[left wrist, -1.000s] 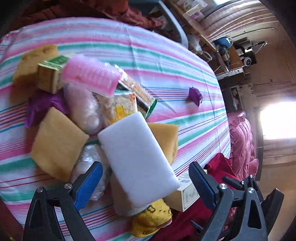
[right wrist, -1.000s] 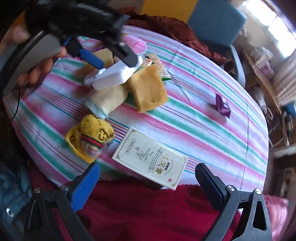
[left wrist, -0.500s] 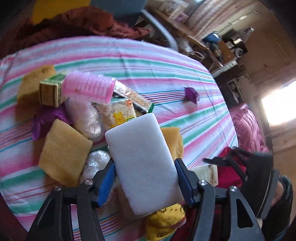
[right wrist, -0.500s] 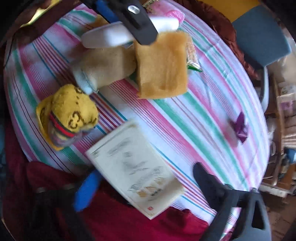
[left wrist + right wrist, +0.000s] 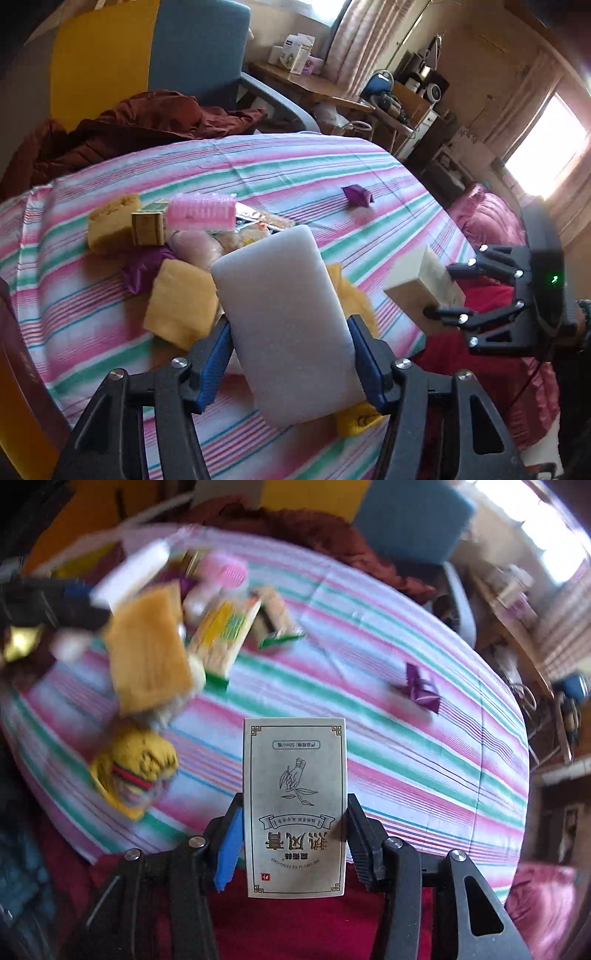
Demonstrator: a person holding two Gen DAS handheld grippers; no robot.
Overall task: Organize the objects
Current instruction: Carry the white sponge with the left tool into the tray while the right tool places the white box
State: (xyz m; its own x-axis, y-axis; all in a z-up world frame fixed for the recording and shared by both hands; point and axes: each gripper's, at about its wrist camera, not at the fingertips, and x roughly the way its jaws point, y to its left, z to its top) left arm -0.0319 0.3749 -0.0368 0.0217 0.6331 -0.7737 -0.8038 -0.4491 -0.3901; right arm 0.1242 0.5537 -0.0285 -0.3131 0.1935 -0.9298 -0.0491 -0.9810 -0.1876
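My left gripper (image 5: 291, 354) is shut on a white foam block (image 5: 284, 314) and holds it above the pile on the striped tablecloth (image 5: 295, 173). My right gripper (image 5: 295, 834) is shut on a cream printed box (image 5: 295, 805), lifted off the table near its front edge; the box also shows in the left wrist view (image 5: 424, 284), with the right gripper (image 5: 439, 295) beside it. The pile holds tan sponges (image 5: 181, 302), a pink roller (image 5: 201, 212), a small green-gold box (image 5: 147, 227) and snack packets (image 5: 221, 635).
A purple wrapper (image 5: 357, 195) lies alone at the far right of the table. A yellow sock bundle (image 5: 133, 768) sits near the front edge. A red cloth (image 5: 295, 923) hangs below. A blue chair (image 5: 199, 55) with dark red clothing stands behind the table.
My left gripper closed on the white foam block and lifted it. My right gripper closed on the cream box and raised it off the table.
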